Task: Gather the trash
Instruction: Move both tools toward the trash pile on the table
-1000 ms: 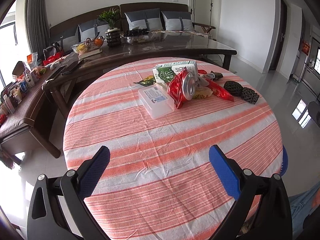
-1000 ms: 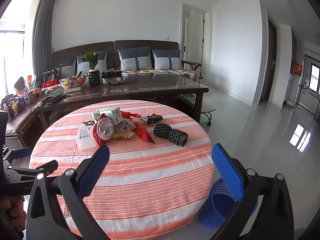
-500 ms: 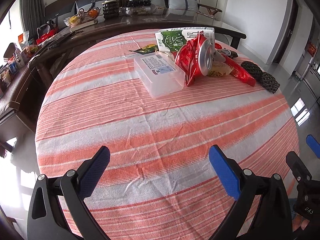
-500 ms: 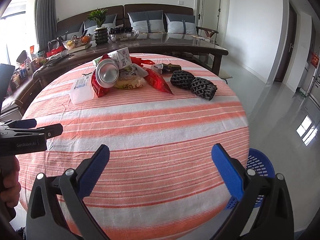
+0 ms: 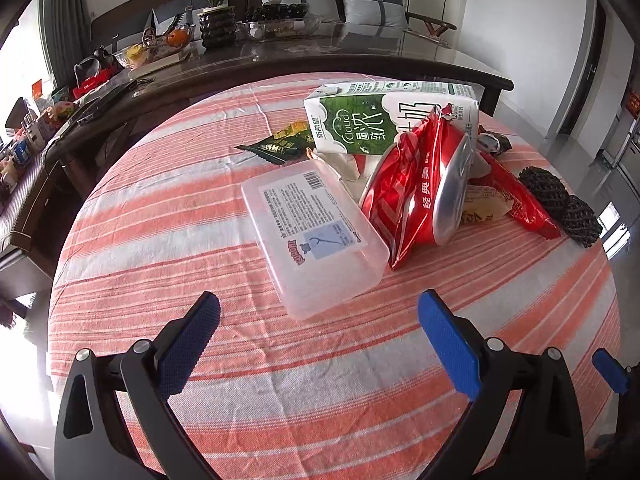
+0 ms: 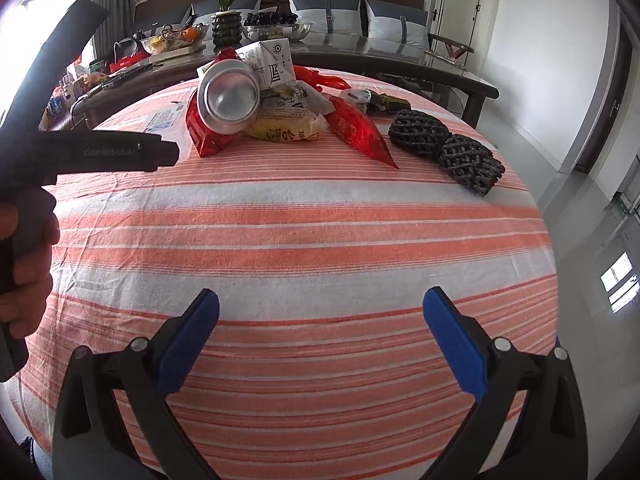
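A heap of trash lies on the round striped table (image 5: 224,360). It holds a clear plastic box (image 5: 312,232), a crushed red can (image 5: 416,200) (image 6: 230,98), a green and white milk carton (image 5: 384,120) (image 6: 270,60), red wrappers (image 6: 360,130), a yellow snack bag (image 6: 284,128) and two black foam nets (image 6: 444,148) (image 5: 560,204). My left gripper (image 5: 318,344) is open just short of the plastic box, with nothing in it. My right gripper (image 6: 320,336) hangs open over bare cloth, well short of the heap.
A dark glass-topped table (image 5: 360,48) with a plant pot (image 5: 216,24), fruit bowls and clutter stands behind, with a sofa beyond. The left gripper's body (image 6: 92,152) and a hand (image 6: 24,272) fill the left edge of the right wrist view. Grey floor lies to the right.
Both grippers have moved forward over the table toward the heap, which now looms larger. The left one has closed in on the plastic box. Both stayed open.
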The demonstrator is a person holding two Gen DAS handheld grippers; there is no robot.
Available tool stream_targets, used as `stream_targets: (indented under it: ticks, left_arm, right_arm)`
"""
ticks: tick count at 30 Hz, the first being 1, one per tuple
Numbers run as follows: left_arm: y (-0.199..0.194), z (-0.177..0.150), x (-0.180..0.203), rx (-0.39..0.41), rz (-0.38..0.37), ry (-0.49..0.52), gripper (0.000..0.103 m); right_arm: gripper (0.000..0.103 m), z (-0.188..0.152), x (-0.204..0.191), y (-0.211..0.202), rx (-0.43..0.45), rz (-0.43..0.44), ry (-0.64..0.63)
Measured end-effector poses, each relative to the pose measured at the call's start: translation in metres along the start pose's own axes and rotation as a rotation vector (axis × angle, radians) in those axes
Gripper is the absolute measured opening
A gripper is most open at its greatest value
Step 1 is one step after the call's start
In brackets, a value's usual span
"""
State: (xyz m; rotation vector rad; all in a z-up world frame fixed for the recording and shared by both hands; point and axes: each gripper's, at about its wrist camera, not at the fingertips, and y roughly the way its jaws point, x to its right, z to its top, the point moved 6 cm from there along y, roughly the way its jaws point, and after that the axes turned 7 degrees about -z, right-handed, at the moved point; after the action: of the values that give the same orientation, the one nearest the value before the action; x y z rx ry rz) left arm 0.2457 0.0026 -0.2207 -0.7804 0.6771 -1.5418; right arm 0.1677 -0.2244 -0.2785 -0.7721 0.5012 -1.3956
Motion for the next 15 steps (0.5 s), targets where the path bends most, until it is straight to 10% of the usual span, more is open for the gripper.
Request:
stream_targets:
  ticks: [10, 15]
  left_arm:
    - [0.014, 0.017, -0.017, 0.03, 0.043, 0.006, 0.097]
    - [0.017, 0.016, -0.015, 0.024, -0.041, 0.024, 0.071]
  right_arm:
    - [0.098, 0.001, -0.001, 0.0, -0.004, 0.012, 0.008]
    - [0.098, 0.001, 0.0, 0.001, -0.004, 0.006, 0.009]
